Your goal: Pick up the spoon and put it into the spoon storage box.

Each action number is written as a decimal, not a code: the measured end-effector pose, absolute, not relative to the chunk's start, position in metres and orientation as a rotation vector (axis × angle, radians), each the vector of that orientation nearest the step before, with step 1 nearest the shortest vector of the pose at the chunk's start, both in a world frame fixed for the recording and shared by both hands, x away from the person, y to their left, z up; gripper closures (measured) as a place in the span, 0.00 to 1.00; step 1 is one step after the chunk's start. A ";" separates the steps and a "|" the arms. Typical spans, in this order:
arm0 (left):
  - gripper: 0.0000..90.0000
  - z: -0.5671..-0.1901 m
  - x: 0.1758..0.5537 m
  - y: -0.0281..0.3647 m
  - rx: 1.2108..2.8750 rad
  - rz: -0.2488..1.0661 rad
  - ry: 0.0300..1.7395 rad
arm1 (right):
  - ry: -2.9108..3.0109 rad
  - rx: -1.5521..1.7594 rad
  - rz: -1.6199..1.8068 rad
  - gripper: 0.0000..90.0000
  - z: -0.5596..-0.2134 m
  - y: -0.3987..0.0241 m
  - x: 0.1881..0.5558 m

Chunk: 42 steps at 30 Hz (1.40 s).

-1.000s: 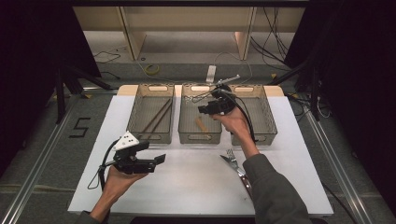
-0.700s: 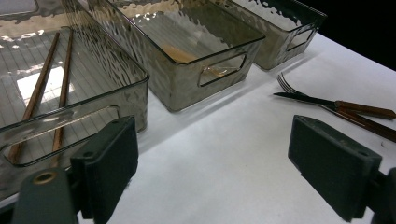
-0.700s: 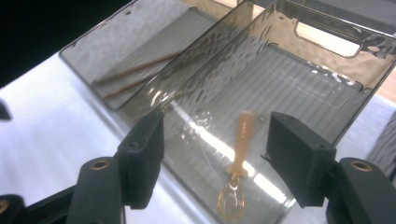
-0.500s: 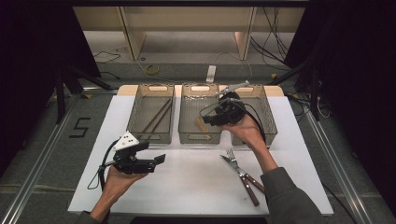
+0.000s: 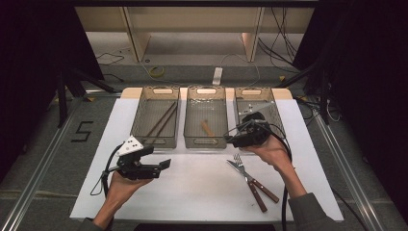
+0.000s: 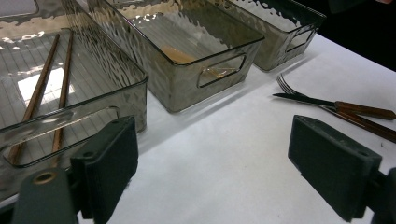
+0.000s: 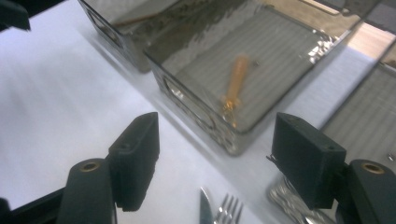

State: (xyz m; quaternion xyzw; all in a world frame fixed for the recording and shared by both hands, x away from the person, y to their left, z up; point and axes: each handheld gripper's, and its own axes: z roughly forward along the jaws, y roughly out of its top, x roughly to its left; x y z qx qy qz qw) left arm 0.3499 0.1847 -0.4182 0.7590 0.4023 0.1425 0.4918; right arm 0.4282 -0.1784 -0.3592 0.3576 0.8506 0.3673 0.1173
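Note:
Three clear grey trays stand side by side at the back of the white table. The left tray (image 5: 139,120) holds two brown chopsticks (image 5: 161,120) (image 6: 42,88). A wooden-handled piece (image 5: 207,127) (image 7: 233,88) lies in the middle tray (image 5: 190,122), and something metallic is in the right tray (image 5: 276,118). A fork (image 5: 248,173) and a knife (image 5: 257,185) with wooden handles lie in front of them. My right gripper (image 5: 231,139) (image 7: 215,163) hovers at the trays' front edge above the fork; its jaws have just been opening, with nothing between them. My left gripper (image 5: 161,158) (image 6: 210,172) is open and empty over the table.
The trays' front walls (image 6: 116,116) (image 7: 196,112) rise close ahead of both grippers. Bare white table (image 5: 202,192) lies between my two hands. The table's front edge is near my forearms. Dark floor, cables and shelving surround the table.
My right gripper has drawn back from over the trays toward me, to their front edge above the fork, and its jaws stand wider. The left gripper has stayed put.

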 end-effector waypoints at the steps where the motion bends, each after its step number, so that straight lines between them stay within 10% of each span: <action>1: 0.17 -0.418 0.350 0.185 1.843 0.346 0.977 | 2.487 1.046 1.066 0.36 -0.361 -0.181 0.426; 42: 0.17 -0.417 0.350 0.185 1.844 0.351 0.981 | 2.617 1.129 0.865 0.32 -0.412 -0.240 0.371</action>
